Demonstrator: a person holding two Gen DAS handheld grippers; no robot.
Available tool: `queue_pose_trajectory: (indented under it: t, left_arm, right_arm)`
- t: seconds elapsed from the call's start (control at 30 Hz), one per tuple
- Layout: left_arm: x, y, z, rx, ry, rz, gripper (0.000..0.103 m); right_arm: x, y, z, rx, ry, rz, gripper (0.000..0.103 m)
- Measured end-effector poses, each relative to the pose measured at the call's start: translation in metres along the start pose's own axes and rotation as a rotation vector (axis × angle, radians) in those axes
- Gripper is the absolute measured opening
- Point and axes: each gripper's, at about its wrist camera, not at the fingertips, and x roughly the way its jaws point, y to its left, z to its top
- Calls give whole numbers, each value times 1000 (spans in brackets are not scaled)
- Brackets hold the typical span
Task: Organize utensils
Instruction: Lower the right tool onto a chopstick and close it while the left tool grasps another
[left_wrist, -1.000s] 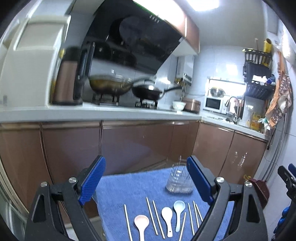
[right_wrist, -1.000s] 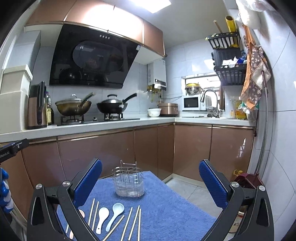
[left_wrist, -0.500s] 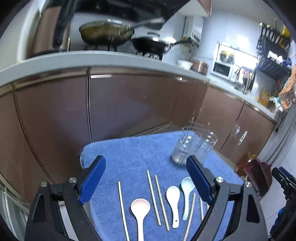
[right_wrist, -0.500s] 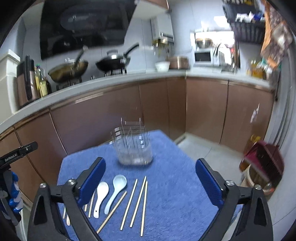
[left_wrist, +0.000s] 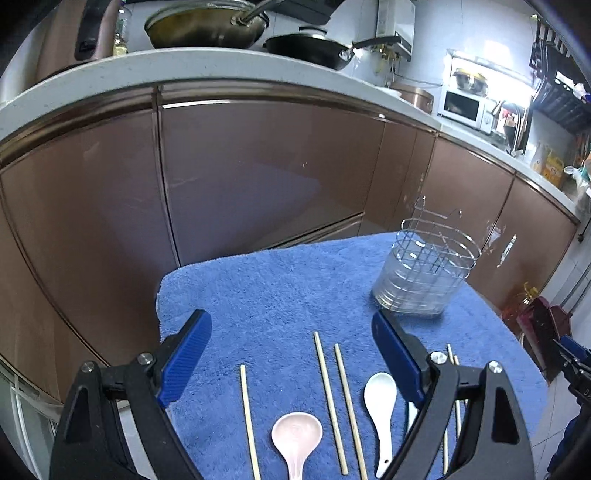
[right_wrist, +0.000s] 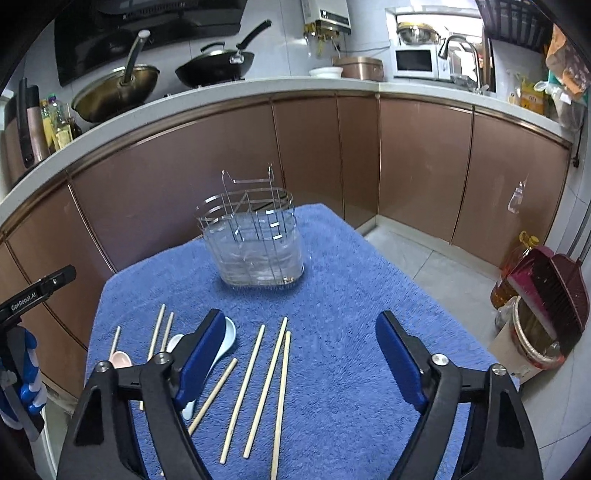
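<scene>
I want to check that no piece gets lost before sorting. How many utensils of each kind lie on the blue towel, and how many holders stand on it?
Chopsticks: 7
Spoons: 3 (one pink, one white, one pale blue)
Wire utensil holder: 1
Total: 11

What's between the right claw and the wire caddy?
In the right wrist view, only bare blue towel lies between the right claw and the wire caddy; the chopsticks lie nearer, under the open claw.
</scene>
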Motion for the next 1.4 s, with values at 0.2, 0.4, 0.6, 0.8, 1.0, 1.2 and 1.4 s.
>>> queue_pose_trajectory:
  t: [0.2, 0.4, 0.6, 0.8, 1.0, 1.2, 1.4]
  left_arm:
    - [40, -3, 3, 15, 141, -30, 86]
    - [107, -2, 1, 14, 419, -114, 60]
    - [161, 6, -6, -56, 623, -138, 39]
    - [189, 6, -8, -96, 715, -144, 33]
    - [202, -2, -8, -81, 758, -144, 28]
    - [210, -13, -9, -48, 773, -129, 27]
    - [219, -28, -9, -19, 785, -97, 24]
  right_arm:
    - [30, -3, -2, -4, 97, 14, 60]
    - [75, -12, -7, -8, 262, 70, 36]
    - [109, -14, -14, -9, 384, 114, 29]
    - [133, -17, -10, -2, 463, 138, 25]
    - [155, -15, -8, 9, 522, 149, 21]
    - [176, -9, -8, -6, 564, 148, 19]
    - [197, 0, -5, -33, 592, 120, 16]
